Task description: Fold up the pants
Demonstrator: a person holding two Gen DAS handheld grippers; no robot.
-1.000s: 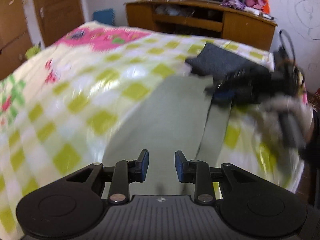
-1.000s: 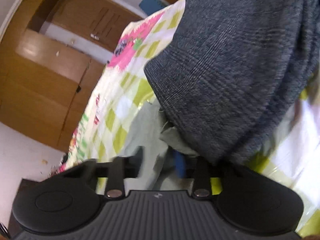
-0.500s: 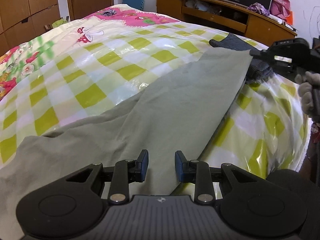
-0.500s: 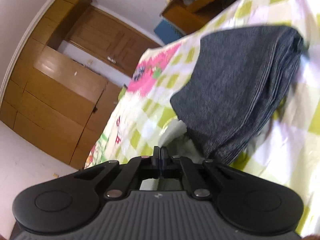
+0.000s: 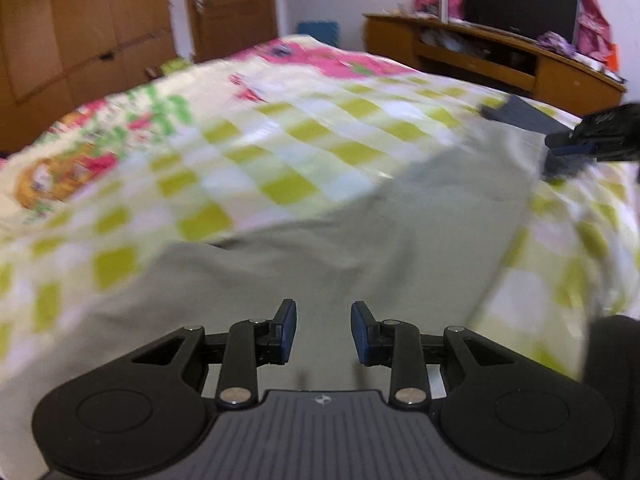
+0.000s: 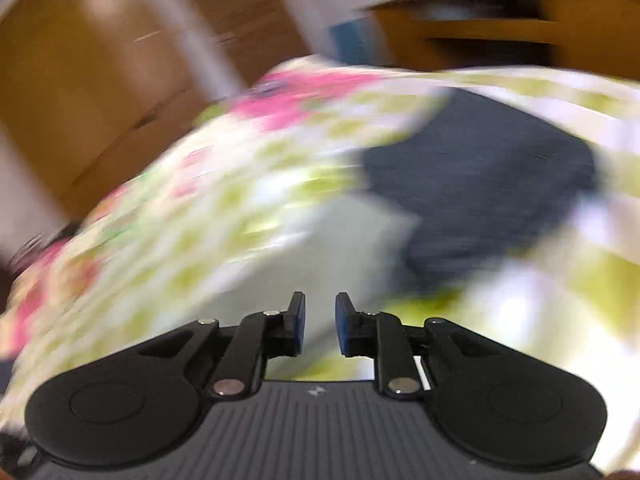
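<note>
Grey-green pants point(image 5: 360, 240) lie spread on the checked bed cover, one leg running to the far right. My left gripper point(image 5: 323, 332) is open and empty just above the near part of the pants. My right gripper point(image 6: 320, 327) is open and empty above the far leg end point(image 6: 340, 240); it also shows at the right edge of the left wrist view point(image 5: 576, 148). The right wrist view is blurred by motion.
A folded dark grey garment point(image 6: 480, 184) lies on the bed beside the pants' far end, also in the left wrist view point(image 5: 520, 114). A wooden desk with a monitor point(image 5: 500, 56) stands behind the bed. Wooden wardrobes point(image 5: 80, 40) line the left wall.
My right gripper has opened and let go of the pant leg end, and has swung level. The left wrist view has shifted left over the pants.
</note>
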